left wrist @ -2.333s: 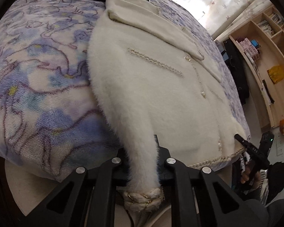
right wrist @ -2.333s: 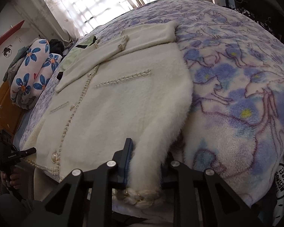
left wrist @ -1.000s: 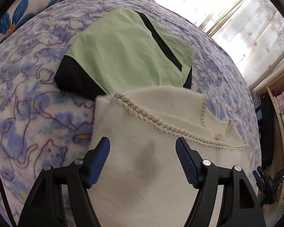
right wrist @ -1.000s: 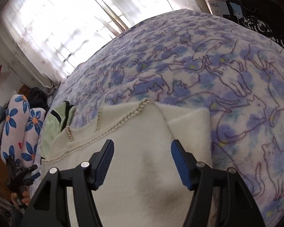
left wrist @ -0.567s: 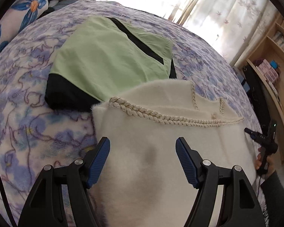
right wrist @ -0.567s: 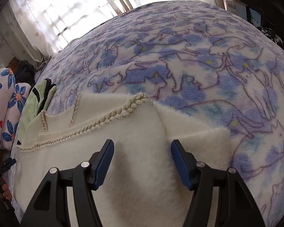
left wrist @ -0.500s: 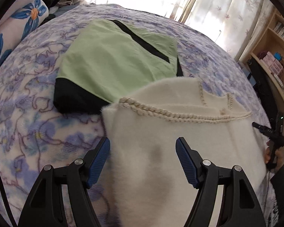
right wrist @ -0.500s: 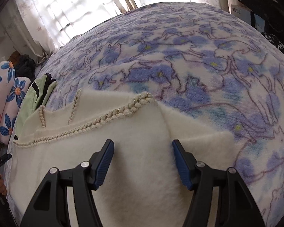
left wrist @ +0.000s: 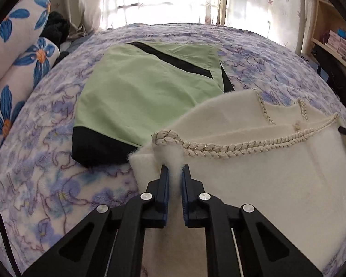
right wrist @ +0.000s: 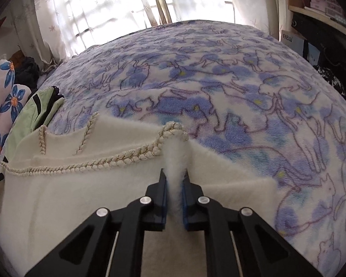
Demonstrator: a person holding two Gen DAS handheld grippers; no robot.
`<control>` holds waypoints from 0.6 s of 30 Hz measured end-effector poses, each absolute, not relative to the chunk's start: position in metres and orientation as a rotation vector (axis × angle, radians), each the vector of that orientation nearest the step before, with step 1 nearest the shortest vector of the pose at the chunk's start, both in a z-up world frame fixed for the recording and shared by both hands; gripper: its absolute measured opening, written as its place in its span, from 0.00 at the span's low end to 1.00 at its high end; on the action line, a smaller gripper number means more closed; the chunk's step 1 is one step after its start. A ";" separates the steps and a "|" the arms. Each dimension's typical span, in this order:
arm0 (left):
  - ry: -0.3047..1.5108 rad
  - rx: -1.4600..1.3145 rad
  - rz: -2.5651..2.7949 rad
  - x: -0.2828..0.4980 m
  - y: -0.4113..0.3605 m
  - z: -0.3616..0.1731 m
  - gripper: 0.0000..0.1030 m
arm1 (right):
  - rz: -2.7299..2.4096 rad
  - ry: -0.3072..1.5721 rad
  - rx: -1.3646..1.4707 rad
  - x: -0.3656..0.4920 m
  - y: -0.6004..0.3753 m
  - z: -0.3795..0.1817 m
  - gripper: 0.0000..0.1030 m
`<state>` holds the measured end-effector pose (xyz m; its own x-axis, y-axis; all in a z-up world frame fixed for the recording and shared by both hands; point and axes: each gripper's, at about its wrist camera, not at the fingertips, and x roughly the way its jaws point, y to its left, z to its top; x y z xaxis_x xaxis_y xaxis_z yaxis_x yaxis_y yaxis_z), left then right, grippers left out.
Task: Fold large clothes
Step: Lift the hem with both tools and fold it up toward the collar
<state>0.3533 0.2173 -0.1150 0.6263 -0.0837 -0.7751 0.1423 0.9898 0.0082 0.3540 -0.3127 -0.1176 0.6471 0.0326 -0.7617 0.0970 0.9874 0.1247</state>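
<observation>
Now: the fluffy cream cardigan with braided rope trim [left wrist: 253, 175] lies flat on the purple-and-blue cat-print fleece blanket [left wrist: 46, 184] covering the bed, near side towards both cameras. Its far left corner overlaps the folded pale-green garment with black panels [left wrist: 140, 92].

Handling, judged: the knit looks soft, thick and limp, with no stiffness of its own. It should drape and sag from wherever it is held, so the two corners need to travel together. The pile may be slippery; the braided edge [right wrist: 117, 159] gives the firmest bite. It looks light to moderate in weight and not fragile, though the braid could snag.

Tongs: the left gripper [left wrist: 174, 173] has just been closing and is now clamped on a pinch of cream pile just below the left end of the braid; a tuft bulges up between the blue pads. The right gripper [right wrist: 175, 177] has likewise just been closing, and grips a raised ridge of the same cardigan under the right end of the braid, near where the blanket begins. Both jaws are almost fully together with only fabric between them.

Flower-print pillows [left wrist: 16, 53] lie far left; curtains [right wrist: 92, 7] hang beyond.
</observation>
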 end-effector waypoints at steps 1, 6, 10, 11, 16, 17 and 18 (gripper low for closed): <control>0.877 0.089 -0.117 0.351 0.215 -0.110 0.06 | -0.040 0.837 0.156 0.347 -0.312 -0.111 0.08; 0.831 0.080 -0.074 0.346 0.212 -0.074 0.06 | -0.069 0.696 0.169 0.313 -0.312 -0.065 0.07; 0.765 0.066 -0.060 0.350 0.202 -0.042 0.05 | -0.125 0.605 0.193 0.300 -0.319 -0.030 0.07; 0.745 0.067 -0.056 0.353 0.196 -0.035 0.05 | -0.142 0.590 0.200 0.300 -0.321 -0.025 0.07; 0.692 0.043 0.006 0.388 0.176 -0.024 0.05 | -0.216 0.587 0.213 0.318 -0.332 -0.027 0.07; 0.700 0.027 0.014 0.399 0.175 -0.027 0.05 | -0.231 0.599 0.217 0.325 -0.334 -0.033 0.07; 0.720 0.014 0.026 0.410 0.173 -0.035 0.05 | -0.248 0.619 0.222 0.333 -0.337 -0.042 0.07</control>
<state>0.4101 0.1732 -0.0350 0.7516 0.0286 -0.6590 -0.0186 0.9996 0.0221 0.3330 -0.3366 -0.0419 0.7866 -0.1623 -0.5958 0.2940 0.9469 0.1302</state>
